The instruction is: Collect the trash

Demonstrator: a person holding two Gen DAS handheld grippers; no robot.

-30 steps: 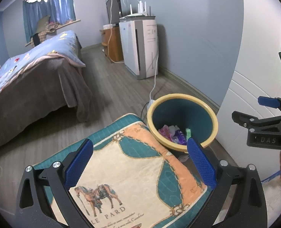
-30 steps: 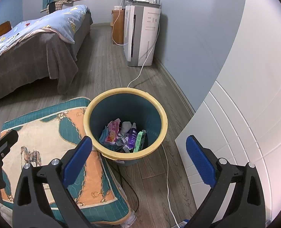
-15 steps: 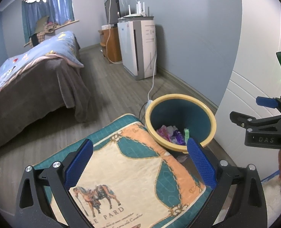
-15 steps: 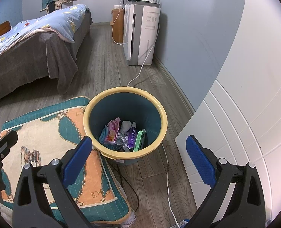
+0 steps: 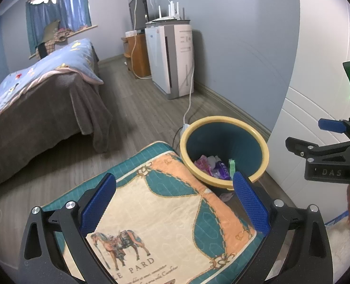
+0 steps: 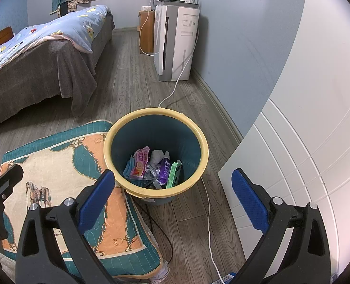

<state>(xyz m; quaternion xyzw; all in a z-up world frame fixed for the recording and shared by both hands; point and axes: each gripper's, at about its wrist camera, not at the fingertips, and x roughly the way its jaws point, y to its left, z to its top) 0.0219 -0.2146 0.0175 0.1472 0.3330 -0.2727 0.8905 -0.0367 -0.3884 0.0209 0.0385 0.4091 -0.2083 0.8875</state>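
A teal bin with a yellow rim [image 6: 199, 139] [image 5: 265, 146] stands on the wood floor beside a quilted cushion. Inside lie several pieces of trash: a purple spray bottle [image 6: 165, 166], a green packet [image 6: 173, 174], a pink wrapper [image 6: 140, 163] and a crumpled white tissue [image 6: 157, 155]. My right gripper [image 6: 172, 197] hovers open above the bin's near rim, nothing between its blue pads. My left gripper [image 5: 172, 202] is open over the cushion, also holding nothing. The right gripper's body [image 5: 326, 151] shows at the right edge of the left wrist view.
The horse-print cushion [image 5: 165, 222] [image 6: 56, 182] lies left of the bin. A white cable [image 6: 208, 224] runs along the floor past the bin to a white appliance [image 6: 177, 42]. A bed [image 6: 40, 56] is at the far left, a white panelled door [image 6: 305, 142] at the right.
Both grippers have drifted very slightly; the bin sits a touch lower and further left in the left wrist view. Nothing was taken or let go.
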